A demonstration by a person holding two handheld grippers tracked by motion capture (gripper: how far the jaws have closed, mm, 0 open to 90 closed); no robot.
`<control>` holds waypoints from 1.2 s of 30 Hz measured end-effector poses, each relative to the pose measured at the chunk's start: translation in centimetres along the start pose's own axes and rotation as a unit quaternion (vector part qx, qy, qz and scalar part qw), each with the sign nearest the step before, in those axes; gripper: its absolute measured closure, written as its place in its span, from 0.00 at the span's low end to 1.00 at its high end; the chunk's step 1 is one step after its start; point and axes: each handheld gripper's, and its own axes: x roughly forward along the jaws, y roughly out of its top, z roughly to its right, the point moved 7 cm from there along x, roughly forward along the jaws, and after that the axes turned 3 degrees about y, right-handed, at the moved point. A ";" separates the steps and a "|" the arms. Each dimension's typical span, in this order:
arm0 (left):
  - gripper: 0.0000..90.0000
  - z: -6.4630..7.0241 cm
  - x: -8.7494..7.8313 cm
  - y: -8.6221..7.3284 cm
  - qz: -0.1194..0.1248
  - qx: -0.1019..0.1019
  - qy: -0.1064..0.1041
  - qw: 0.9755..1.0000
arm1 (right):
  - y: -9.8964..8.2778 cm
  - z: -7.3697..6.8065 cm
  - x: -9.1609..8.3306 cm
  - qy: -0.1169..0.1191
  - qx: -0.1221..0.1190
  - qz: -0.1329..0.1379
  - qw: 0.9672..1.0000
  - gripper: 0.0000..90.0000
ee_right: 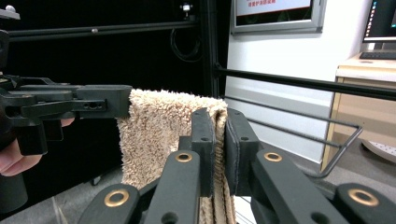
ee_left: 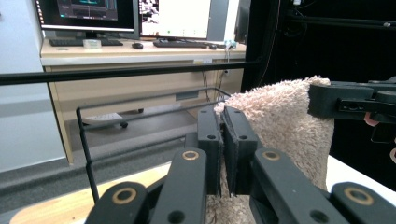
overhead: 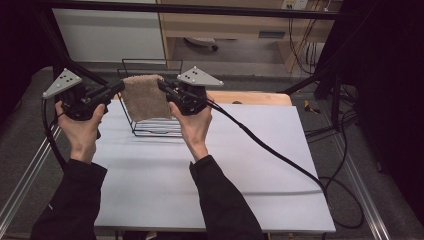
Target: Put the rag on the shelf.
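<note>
Left gripper and right gripper each pinching towel corners, high view adds wire rack beneath

One beige towel hangs in the air, and one black wire rack stands on the one white table. Two grippers are there, the left gripper and the right gripper, each in one of the person's two hands.

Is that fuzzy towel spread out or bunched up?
Spread out. The towel hangs flat, its top corners pinched by the left gripper and right gripper, above the wire rack.
</note>
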 end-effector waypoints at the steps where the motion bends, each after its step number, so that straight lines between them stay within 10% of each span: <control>1: 0.95 0.0 0.1 0.3 0.001 0.002 0.001 1.000 | 0.3 0.1 0.1 -0.002 0.000 0.003 1.000 0.93; 36: 0.95 -1.9 2.0 5.5 0.035 0.006 0.007 0.999 | 5.2 1.7 2.5 -0.021 -0.010 0.037 0.999 0.93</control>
